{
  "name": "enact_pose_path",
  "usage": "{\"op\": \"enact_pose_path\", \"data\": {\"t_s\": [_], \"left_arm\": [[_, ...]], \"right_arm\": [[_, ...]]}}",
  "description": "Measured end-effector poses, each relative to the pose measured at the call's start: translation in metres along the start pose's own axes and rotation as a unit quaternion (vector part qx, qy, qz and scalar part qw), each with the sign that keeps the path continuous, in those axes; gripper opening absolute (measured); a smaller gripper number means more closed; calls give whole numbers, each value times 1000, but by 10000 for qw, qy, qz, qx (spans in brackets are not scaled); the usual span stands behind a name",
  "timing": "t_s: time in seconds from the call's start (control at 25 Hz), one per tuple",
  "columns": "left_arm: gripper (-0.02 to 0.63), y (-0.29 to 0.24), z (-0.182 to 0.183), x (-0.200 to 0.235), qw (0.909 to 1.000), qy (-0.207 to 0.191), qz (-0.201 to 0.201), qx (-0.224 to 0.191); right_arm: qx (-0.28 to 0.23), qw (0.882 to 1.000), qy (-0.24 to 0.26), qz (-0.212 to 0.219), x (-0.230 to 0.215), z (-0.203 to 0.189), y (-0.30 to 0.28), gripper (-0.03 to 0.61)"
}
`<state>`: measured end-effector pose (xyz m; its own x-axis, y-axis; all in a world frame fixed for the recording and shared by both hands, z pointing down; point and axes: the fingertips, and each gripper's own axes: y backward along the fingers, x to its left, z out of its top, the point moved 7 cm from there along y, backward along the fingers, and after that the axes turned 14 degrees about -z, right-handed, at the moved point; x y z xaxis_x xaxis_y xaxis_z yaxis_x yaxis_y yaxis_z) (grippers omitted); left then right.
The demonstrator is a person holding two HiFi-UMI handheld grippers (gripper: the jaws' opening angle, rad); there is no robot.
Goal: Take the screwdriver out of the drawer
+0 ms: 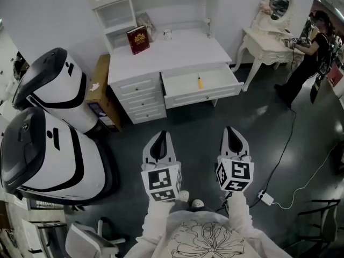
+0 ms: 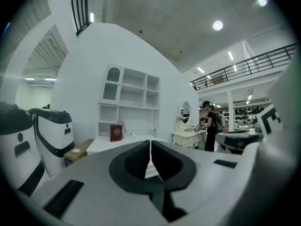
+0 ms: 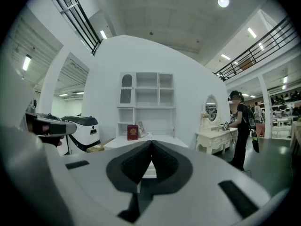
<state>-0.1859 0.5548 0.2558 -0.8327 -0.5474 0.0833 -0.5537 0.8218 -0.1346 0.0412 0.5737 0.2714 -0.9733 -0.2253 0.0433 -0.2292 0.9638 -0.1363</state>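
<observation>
Two bulky white-and-black machines (image 1: pixel 51 144) fill the left of the head view, the nearer one cut off by the picture's edge. Beyond them a white desk (image 1: pixel 161 55) stands against the wall, the top of its shelf unit cropped. Its wide right-hand drawer (image 1: pixel 226 90) is pulled open, and the stack of smaller drawers at its left is closed. Over the dark floor, well short of the desk, the left gripper (image 1: pixel 163 135) and the right gripper (image 1: pixel 230 129) are held side by side, pointing toward the desk. Each one's own view shows its dark pads pressed together with nothing between them (only a hairline seam), so the left gripper (image 2: pixel 150 142) and the right gripper (image 3: pixel 151 144) are both closed and empty, touching nothing. A red book (image 1: pixel 138 40) stands propped on the desk top. The screwdriver (image 1: pixel 199 81), a small thing with a yellow handle, lies alone inside the open drawer near its middle, well apart from both grippers; its tip is too small to make out. In both gripper views the gripper's own body hides the drawer and the screwdriver.
</observation>
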Motion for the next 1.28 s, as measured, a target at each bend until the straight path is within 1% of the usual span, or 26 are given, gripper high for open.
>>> {"op": "enact_pose_path", "data": {"t_s": [0.36,0.48,0.6,0.92,1.28], "left_arm": [[11,-9,-2,19,10000,26,-85,20],[11,-15,-2,28,9999,24,-147,39],[11,-20,-4,35,9997,13,-239,82],[11,-30,-14,50,9989,49,-382,258],[11,-73,-22,60,9985,157,-354,389]], "right_arm": [[50,9999,-51,-105,11,-3,-12,3],[46,9997,-162,-183,17,-5,-17,3],[93,9994,-272,-214,25,-9,-19,3],[286,9987,-293,-290,36,-21,-29,3],[421,9983,-323,-225,31,-28,-75,3]]}}
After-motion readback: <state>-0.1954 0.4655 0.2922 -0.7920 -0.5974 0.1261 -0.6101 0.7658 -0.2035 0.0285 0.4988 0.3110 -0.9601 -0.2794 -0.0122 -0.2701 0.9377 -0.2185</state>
